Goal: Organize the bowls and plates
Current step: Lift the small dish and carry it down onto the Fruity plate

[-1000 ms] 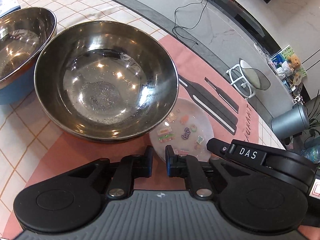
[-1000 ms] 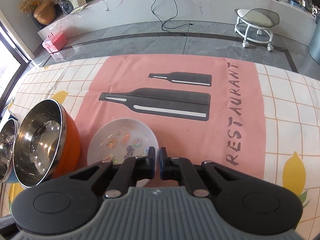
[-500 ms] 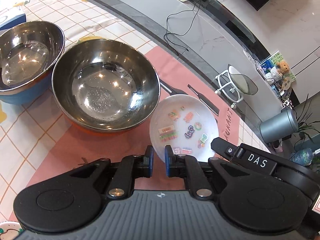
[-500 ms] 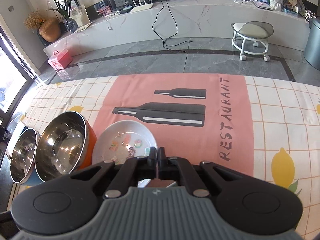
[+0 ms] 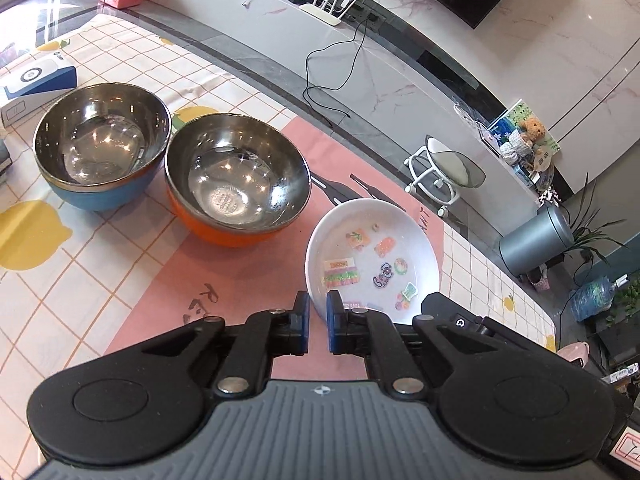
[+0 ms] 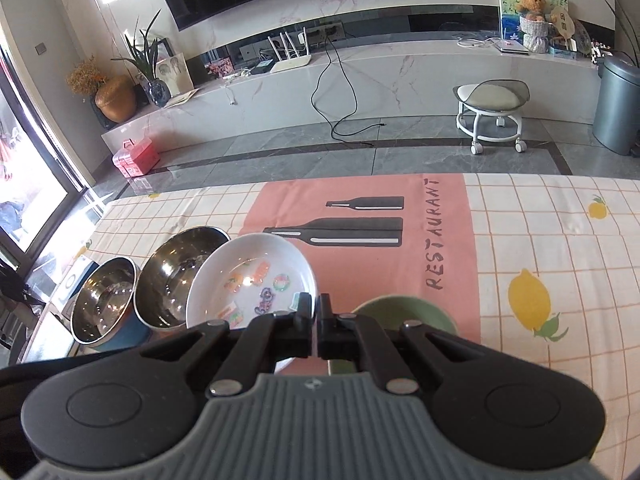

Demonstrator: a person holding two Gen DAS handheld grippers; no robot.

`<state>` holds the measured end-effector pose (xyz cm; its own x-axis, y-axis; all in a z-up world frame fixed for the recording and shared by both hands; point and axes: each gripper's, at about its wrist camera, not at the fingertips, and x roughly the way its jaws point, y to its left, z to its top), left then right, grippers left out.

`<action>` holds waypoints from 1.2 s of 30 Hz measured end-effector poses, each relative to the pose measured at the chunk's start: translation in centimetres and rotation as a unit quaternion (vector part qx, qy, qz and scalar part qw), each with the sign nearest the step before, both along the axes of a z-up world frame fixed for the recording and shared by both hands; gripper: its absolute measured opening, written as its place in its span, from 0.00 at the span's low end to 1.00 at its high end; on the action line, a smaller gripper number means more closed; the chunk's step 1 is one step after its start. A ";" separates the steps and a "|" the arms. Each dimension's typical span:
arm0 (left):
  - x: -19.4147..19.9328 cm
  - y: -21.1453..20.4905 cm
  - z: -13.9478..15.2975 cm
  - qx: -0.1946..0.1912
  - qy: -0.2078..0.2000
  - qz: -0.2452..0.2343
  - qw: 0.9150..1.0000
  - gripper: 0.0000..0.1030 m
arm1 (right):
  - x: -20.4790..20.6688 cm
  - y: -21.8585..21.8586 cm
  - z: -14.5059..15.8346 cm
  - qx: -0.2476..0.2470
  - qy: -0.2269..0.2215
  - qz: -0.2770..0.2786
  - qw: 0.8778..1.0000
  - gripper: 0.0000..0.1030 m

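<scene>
Now the left claw (image 5: 317, 320) is pinching the near rim of the white plate (image 5: 372, 240). Its jaws have just been closing, and the rim is sitting right between the blue pads. From the right wrist view the plate is looking raised and tilted, its far edge overlapping the orange bowl (image 5: 236, 184), so the step in hand is probably carrying it to a stacking spot.

The right claw (image 6: 314, 316) is shut tight, pads almost meeting. A pale green bowl (image 6: 404, 310) is peeking out just behind its fingers, and whether its rim is being pinched cannot be told.

Moving outward, the plate is glossy ceramic, shallow and round, with bright cartoon stickers scattered over its well. The orange bowl and the blue bowl (image 5: 100, 140) beside it are deep and rounded, with coloured shells and mirror-bright steel linings. They are sitting almost touching on the table (image 6: 540, 240), which is covered by a soft checked cloth with lemons and a pink bottle panel.

The next move is likely calling for a level wrist, since a thin rim grip on slick glaze could slip.
</scene>
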<state>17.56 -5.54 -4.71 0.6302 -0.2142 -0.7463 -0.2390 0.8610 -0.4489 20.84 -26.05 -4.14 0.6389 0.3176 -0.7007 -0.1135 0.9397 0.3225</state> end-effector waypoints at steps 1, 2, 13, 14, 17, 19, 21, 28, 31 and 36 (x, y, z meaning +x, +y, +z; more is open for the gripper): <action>-0.7 0.2 0.2 0.003 -0.002 -0.004 1.000 0.08 | -0.8 -0.1 -0.1 0.008 -0.001 -0.002 1.000 0.00; -1.4 0.3 0.4 0.007 -0.005 -0.007 1.000 0.08 | -1.6 -0.1 -0.2 0.014 0.000 -0.004 1.000 0.00; -9.8 3.4 1.4 0.033 -0.022 -0.029 0.999 0.07 | -11.6 1.1 -1.5 0.098 0.003 -0.021 0.995 0.00; -10.4 3.6 1.4 0.034 -0.023 -0.030 0.999 0.07 | -12.4 1.3 -1.6 0.101 0.003 -0.019 0.995 0.00; -12.3 4.7 1.4 0.037 -0.021 -0.036 0.998 0.07 | -14.7 2.0 -1.8 0.115 0.007 -0.016 0.993 0.01; -13.4 5.5 1.2 0.034 -0.015 -0.040 0.999 0.07 | -16.0 2.4 -2.1 0.124 0.011 -0.015 0.992 0.01; -14.1 6.2 1.1 0.032 -0.010 -0.046 0.998 0.07 | -17.1 2.7 -2.5 0.133 0.018 -0.015 0.991 0.01; -16.1 7.9 -0.7 0.028 0.017 -0.063 0.997 0.07 | -20.0 4.1 -4.1 0.139 0.046 -0.004 0.989 0.02; -16.6 8.2 -1.5 0.033 0.022 -0.067 0.997 0.07 | -20.6 4.7 -4.8 0.133 0.058 0.003 0.989 0.02; -16.5 8.6 -2.4 0.039 0.031 -0.073 0.996 0.07 | -21.0 5.6 -5.6 0.121 0.073 0.009 0.990 0.01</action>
<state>1.03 3.06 -7.14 0.5490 -0.2389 -0.8010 -0.1345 0.9206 -0.3667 -0.11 -20.45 -9.72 0.5295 0.4979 -0.6868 -0.0658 0.8313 0.5519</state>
